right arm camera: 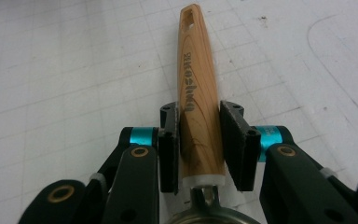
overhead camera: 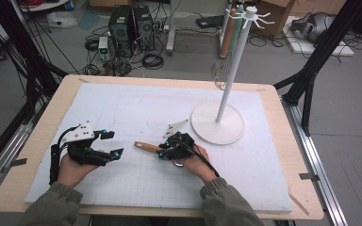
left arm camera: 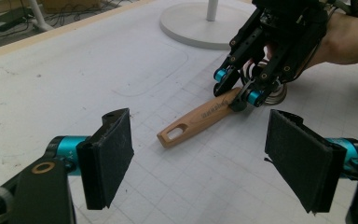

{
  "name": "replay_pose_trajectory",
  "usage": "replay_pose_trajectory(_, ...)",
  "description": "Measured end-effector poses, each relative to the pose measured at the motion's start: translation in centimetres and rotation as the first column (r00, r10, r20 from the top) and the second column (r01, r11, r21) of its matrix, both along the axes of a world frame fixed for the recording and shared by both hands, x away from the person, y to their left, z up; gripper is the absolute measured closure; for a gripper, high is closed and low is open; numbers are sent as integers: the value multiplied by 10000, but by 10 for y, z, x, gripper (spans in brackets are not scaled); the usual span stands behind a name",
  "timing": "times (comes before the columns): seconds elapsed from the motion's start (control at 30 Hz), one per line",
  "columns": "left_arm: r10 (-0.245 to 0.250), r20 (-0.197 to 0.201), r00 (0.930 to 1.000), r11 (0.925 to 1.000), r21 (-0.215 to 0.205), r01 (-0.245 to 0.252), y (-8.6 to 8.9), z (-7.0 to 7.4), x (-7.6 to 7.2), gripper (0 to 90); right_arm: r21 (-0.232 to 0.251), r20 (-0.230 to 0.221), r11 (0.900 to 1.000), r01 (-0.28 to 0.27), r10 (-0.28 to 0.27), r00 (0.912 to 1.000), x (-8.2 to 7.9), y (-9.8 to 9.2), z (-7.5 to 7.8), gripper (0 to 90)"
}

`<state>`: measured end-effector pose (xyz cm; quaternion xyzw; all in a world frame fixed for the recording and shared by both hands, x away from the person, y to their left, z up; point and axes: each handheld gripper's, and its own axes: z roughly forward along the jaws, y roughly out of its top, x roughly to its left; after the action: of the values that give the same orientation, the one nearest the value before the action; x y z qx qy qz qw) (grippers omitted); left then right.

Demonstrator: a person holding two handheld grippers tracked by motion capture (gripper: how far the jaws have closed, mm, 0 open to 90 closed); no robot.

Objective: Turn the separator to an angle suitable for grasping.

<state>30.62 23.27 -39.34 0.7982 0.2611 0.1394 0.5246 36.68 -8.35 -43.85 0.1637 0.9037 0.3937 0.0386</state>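
Right gripper (right arm camera: 199, 144) hides the whisk's (right arm camera: 196, 79) wire head beyond its wooden handle.

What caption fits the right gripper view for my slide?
Right gripper fingers flank the whisk's wooden handle lying on the white gridded mat.

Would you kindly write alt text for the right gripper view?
The right gripper straddles a whisk's wooden handle lying on the white gridded mat, black jaws close on either side. The handle's far end has a hanging slot.
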Motion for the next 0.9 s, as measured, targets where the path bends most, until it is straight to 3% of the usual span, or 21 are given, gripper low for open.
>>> replay_pose_trajectory(0.23,-3,-21,10000,10000,30,3,-1,-1,0,234,150,12,9999,-81,81,10000,-1,-2,3,698)
replay_pose_trajectory(0.4,0,4,10000,10000,24,0,-1,0,0,235,-225,369,9995,-226,234,9990,-3,0,3,696)
replay_pose_trajectory(0.67,-34,15,10000,10000,1,34,-1,0,0,235,-797,269,9966,-186,208,9994,-3,4,-1,665)
replay_pose_trajectory(0.77,-34,11,10000,10000,-4,34,-1,0,0,235,-800,167,9967,-166,180,9997,-2,5,-1,663)
replay_pose_trajectory(0.9,-36,8,10000,10000,-15,36,-2,0,0,235,-936,415,9954,-207,247,9988,-2,10,0,623)
